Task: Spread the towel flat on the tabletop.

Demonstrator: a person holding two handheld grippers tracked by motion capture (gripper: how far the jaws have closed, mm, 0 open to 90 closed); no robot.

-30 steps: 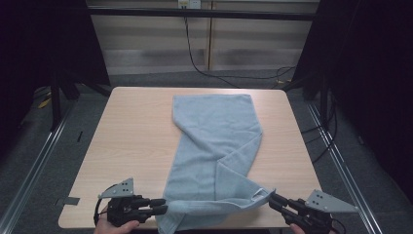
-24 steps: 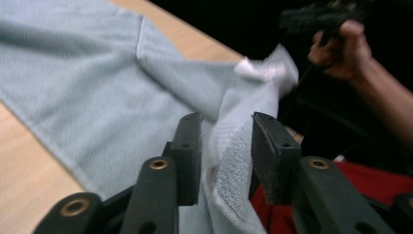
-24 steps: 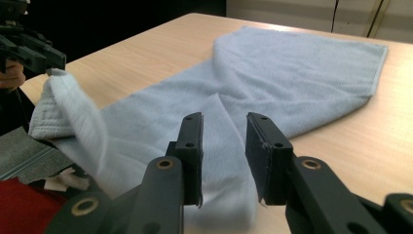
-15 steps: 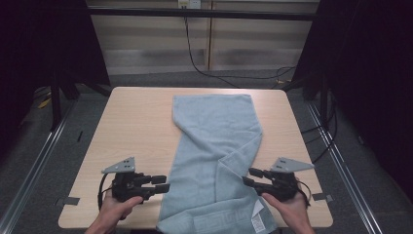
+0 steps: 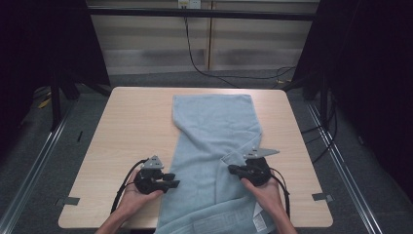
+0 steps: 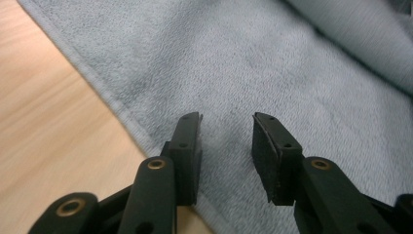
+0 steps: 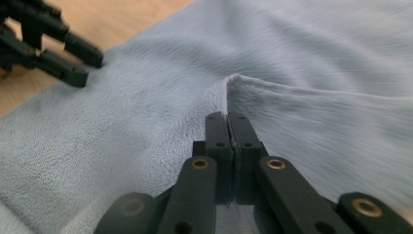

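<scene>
Since the earlier frames, both grippers have been brought inward from the near corners of the light wooden desk (image 5: 126, 122) onto the long pale blue terry towel (image 5: 214, 126), which lies lengthwise down the middle of the desk, its near end hanging over the front edge. The left gripper (image 5: 171, 184) is held at the towel's left hem; its fingers (image 6: 187, 146) have just been closing but are seen parted, with nothing pressed between them (only towel beneath). The right gripper (image 5: 232, 169) rests on a raised fold near the towel's right side, its fingers (image 7: 217, 141) just closed together; a thin edge of fabric may be pinched between them, though this cannot be made out for certain.
</scene>
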